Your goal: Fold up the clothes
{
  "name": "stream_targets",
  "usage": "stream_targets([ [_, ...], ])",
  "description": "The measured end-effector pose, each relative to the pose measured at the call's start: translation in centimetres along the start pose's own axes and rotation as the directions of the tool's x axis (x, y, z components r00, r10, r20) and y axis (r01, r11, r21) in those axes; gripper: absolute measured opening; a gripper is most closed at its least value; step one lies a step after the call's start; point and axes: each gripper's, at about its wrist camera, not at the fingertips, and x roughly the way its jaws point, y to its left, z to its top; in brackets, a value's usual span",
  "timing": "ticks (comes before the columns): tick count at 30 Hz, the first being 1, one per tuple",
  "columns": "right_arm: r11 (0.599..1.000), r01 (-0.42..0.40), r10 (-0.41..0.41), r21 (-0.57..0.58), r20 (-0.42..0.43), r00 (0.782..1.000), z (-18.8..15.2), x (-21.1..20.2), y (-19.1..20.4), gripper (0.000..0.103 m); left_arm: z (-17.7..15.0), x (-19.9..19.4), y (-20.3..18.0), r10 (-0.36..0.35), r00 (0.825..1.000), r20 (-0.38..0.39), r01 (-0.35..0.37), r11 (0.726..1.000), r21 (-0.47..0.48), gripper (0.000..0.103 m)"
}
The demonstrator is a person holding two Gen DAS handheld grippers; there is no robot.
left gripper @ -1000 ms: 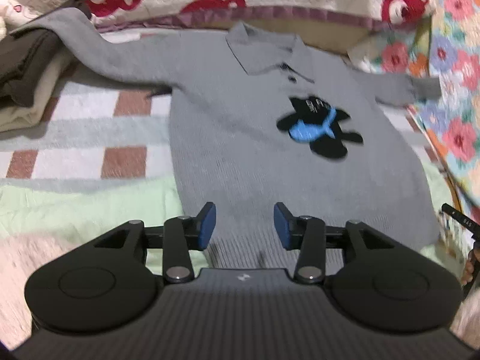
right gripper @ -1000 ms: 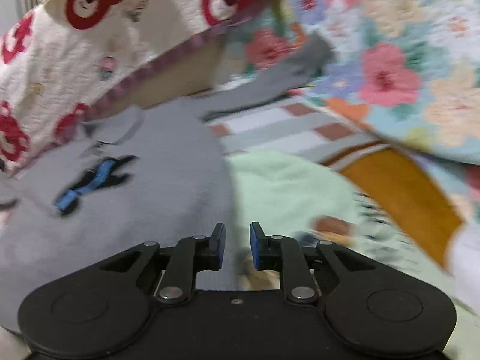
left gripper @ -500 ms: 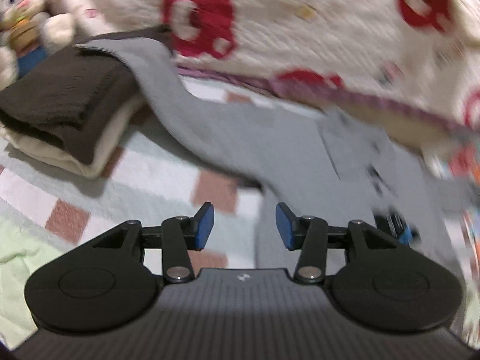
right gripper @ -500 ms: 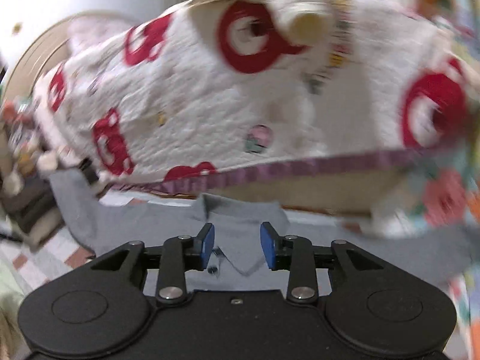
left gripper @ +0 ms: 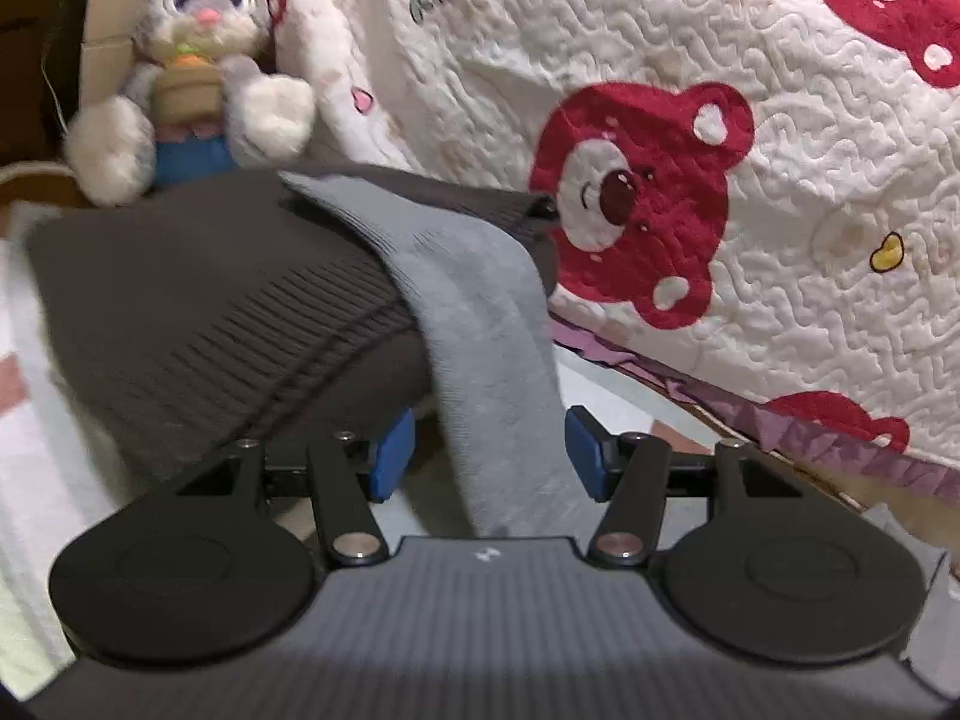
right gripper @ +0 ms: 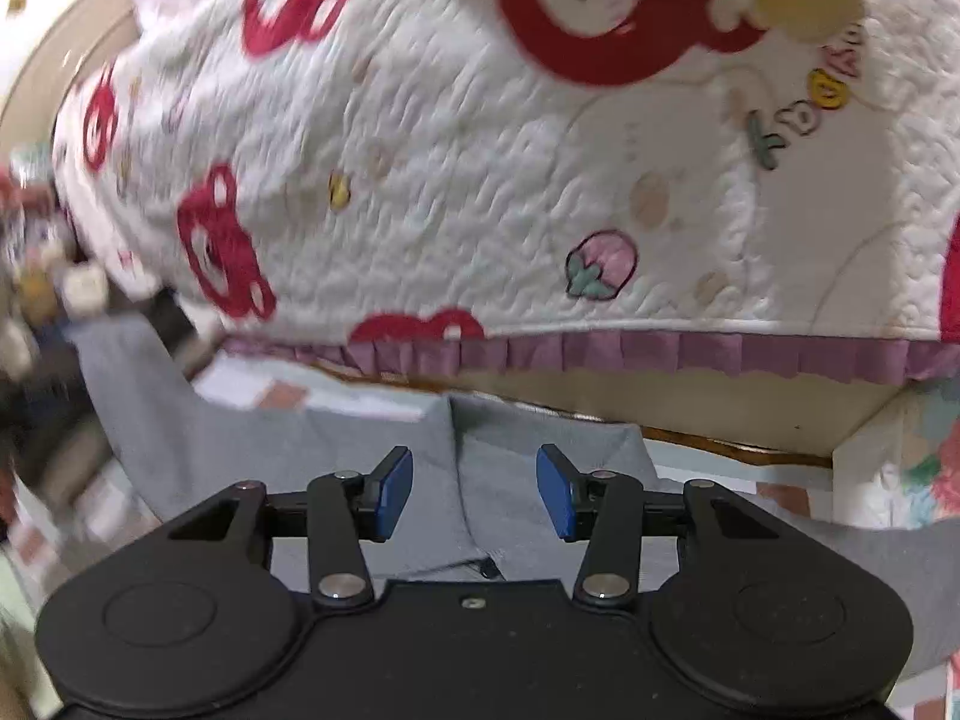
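Left wrist view
Left gripper (left gripper: pixel 489 461): its jaws are standing spread wide, with the blue pads on either side of the grey sleeve and not pressing it.
Grey sleeve (left gripper: pixel 480 324): it is draping down off the top of the dark brown folded knit, running between the spread fingers and passing out of sight under the gripper body.
Dark brown folded knit (left gripper: pixel 198 294): it is lying as a thick folded pile just left of the sleeve, its ribbed hem facing the camera.
Plush rabbit (left gripper: pixel 192 60): it is sitting upright behind the brown pile, near the top left.
White quilt with red bears (left gripper: pixel 690 138): it is hanging behind and to the right, its purple frill running along the lower edge.
Checked bed cover (left gripper: pixel 24 372): it is showing at the left edge under the brown pile.

Right wrist view
Right gripper (right gripper: pixel 474 489): its jaws are standing apart, holding nothing, poised over the collar.
Grey polo shirt (right gripper: pixel 336 450): it is lying flat on the bed, one sleeve stretching up to the left; this side is blurred.
Collar (right gripper: pixel 540 450): it is sitting directly ahead of the fingers, with a dark button just below it.
Quilt frill (right gripper: pixel 600 354): it is hanging just beyond the collar.
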Motion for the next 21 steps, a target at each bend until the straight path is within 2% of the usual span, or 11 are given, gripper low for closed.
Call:
stream_targets([
  [4, 1.0, -0.016, 0.015, -0.022, -0.038, 0.999, -3.8, 3.1, 0.6, 0.051, -1.5, 2.2, 0.2, -0.033, 0.999, 0.008, 0.033, 0.999, 0.006, 0.057],
  [8, 0.997, -0.042, 0.036, -0.064, -0.088, 0.995, -7.4, 5.3, 1.0, 0.051, -2.0, 4.7, -0.1, -0.033, 0.999, 0.0, 0.033, 0.999, 0.036, 0.058],
  [10, 0.994, -0.051, 0.039, -0.093, -0.125, 0.991, -8.6, 6.0, 0.6, 0.051, -2.0, 5.9, -0.4, -0.038, 0.999, 0.005, 0.037, 0.998, 0.04, 0.055],
  [11, 0.993, -0.054, 0.038, -0.106, -0.144, 0.989, -9.2, 6.4, 0.3, 0.051, -2.0, 6.4, -0.5, -0.044, 0.999, 0.009, 0.044, 0.998, 0.041, 0.043],
  [12, 0.991, -0.055, 0.035, -0.118, -0.16, 0.986, -9.6, 6.7, -0.1, 0.051, -1.9, 6.6, -0.6, -0.05, 0.999, 0.017, 0.049, 0.998, 0.041, 0.016],
  [13, 0.991, -0.052, 0.03, -0.127, -0.172, 0.985, -9.8, 7.0, -0.5, 0.051, -1.8, 6.6, -0.8, -0.051, 0.998, 0.029, 0.05, 0.998, 0.04, 0.007],
  [15, 0.989, -0.049, 0.02, -0.142, -0.194, 0.981, -10.2, 7.5, -1.5, 0.051, -1.6, 6.3, -1.5, -0.054, 0.997, 0.058, 0.051, 0.997, 0.053, 0.008],
  [18, 0.984, -0.046, 0.008, -0.17, -0.22, 0.975, -10.6, 8.3, -3.1, 0.051, -1.0, 4.7, -4.6, -0.024, 0.993, 0.114, 0.002, 0.982, 0.187, 0.007],
  [20, 0.983, -0.043, 0.001, -0.178, -0.229, 0.973, -10.9, 8.9, -4.1, 0.051, -0.6, 3.3, -6.5, -0.07, 0.987, 0.146, 0.034, 0.972, 0.232, 0.007],
  [21, 0.982, -0.041, -0.003, -0.182, -0.233, 0.972, -11.0, 9.2, -4.6, 0.051, -0.5, 2.4, -7.3, -0.11, 0.983, 0.145, 0.073, 0.969, 0.236, 0.007],
])
